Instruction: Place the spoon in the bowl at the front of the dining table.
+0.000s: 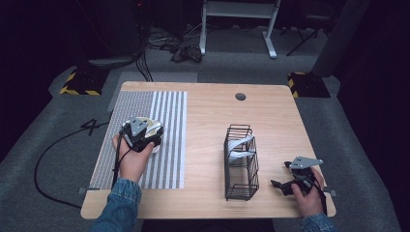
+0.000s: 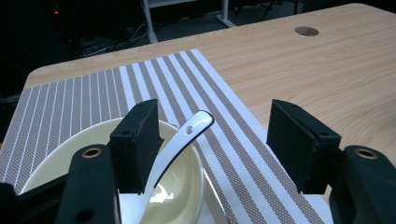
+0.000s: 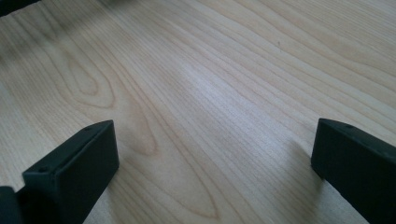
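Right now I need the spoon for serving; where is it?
In the left gripper view, the white spoon leans in the cream bowl on the striped mat, between the left gripper's jaws.

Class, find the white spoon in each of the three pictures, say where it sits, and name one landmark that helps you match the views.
High view: hidden under the left gripper at the bowl; cannot be made out.
Left gripper view: white spoon lower centre, lying in the bowl, handle over the rim toward the striped mat.
Right gripper view: not there; bare wooden table.
Shared landmark: the table.
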A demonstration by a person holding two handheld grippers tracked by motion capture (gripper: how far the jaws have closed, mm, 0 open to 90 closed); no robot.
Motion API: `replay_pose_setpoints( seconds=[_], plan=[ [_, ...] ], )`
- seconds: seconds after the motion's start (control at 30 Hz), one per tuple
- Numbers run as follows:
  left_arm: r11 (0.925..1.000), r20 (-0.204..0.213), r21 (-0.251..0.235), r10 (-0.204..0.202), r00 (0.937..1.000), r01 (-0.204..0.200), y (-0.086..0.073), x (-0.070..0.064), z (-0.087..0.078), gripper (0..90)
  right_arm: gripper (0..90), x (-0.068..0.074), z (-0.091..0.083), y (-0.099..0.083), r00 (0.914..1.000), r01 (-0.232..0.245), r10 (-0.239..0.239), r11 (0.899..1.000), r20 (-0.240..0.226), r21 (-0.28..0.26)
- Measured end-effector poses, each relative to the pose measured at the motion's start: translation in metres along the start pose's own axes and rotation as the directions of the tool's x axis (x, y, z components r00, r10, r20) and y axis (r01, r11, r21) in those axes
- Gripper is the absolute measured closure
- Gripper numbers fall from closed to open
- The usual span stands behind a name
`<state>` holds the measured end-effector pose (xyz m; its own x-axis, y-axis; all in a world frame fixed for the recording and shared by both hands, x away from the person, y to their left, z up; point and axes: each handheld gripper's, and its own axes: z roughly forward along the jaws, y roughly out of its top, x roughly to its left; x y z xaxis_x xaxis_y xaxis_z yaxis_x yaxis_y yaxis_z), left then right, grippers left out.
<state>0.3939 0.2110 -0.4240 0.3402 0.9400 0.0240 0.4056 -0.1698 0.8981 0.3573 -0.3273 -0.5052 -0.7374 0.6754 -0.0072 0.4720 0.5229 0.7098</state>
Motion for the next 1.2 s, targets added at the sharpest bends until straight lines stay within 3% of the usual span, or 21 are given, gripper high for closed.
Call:
replay_pose_setpoints(
  seconds=[0.33, 0.6, 0.93, 1.0, 1.2],
  plan=[
    [0.999, 0.043, -0.009, 0.045, 0.998, -0.045, 0.01, -0.01, -0.033, 32.3, 0.8, 0.0, 0.0, 0.0, 1.0, -0.001, 0.001, 1.0, 0.001, 0.0],
    [0.998, 0.08, -0.01, 0.062, 0.9948, -0.062, 0.008, -0.012, -0.052, 28.2, 0.8, 0.0, 0.0, 0.0, 1.0, -0.001, 0.001, 1.0, 0.001, -0.001],
    [0.9979, 0.111, 0.017, 0.061, 0.992, -0.063, -0.005, -0.007, -0.072, 21.9, 0.7, 0.0, 0.0, 0.0, 1.0, 0.0, 0.0, 1.0, 0.001, 0.0],
    [0.9926, 0.119, 0.062, 0.097, 0.9882, -0.104, -0.011, -0.004, -0.078, 18.5, 0.8, 0.0, 0.0, 0.0, 1.0, 0.0, 0.0, 1.0, 0.0, 0.0],
    [0.9938, 0.123, 0.074, 0.074, 0.9897, -0.083, -0.024, 0.003, -0.088, 17.7, 0.8, 0.0, 0.0, 0.0, 1.0, 0.0, 0.0, 1.0, 0.0, 0.0]
  ],
)
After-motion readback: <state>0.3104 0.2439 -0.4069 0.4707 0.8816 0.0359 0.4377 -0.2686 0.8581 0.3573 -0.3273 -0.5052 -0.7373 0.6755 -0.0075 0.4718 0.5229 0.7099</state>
